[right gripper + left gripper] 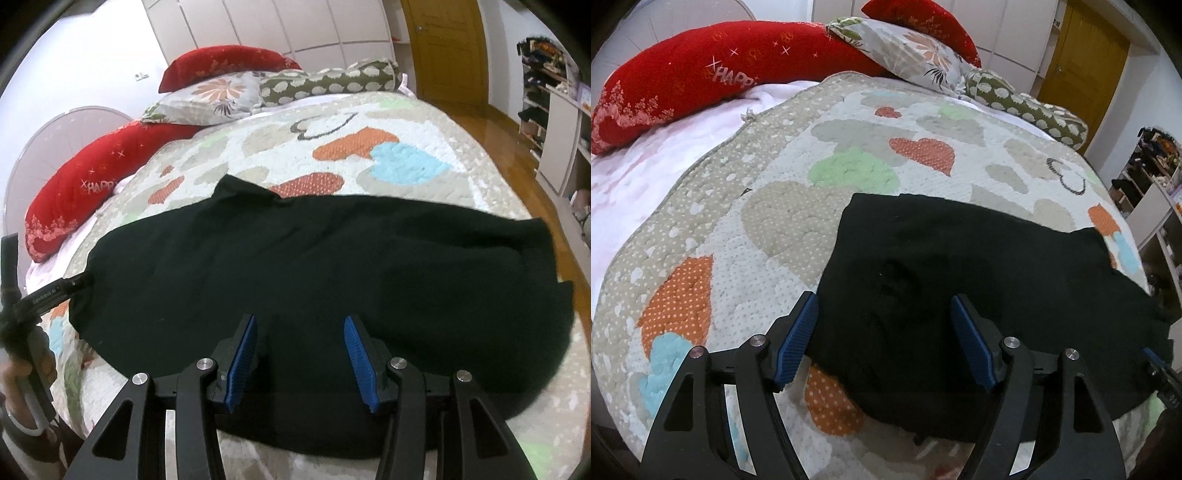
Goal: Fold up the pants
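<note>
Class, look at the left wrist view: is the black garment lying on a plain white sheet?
No. The black pants lie on a quilt patterned with orange, green and beige hearts.

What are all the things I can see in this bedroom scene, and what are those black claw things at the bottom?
pants: one, black, spread flat across the near part of the quilt
quilt: one, pale with orange, green, blue and beige hearts, covering the bed
red pillows: two, red with pink print, at the head of the bed
floral pillow: one, grey with orange flowers, between the red ones
bolster: one, olive with white blobs, beside the floral pillow
door: one, yellow-brown wood, far wall
shelves: one white unit, cluttered, right wall
left gripper: black with blue pads, open over the pants' left end
right gripper: black with blue pads, open over the pants' near edge
</note>
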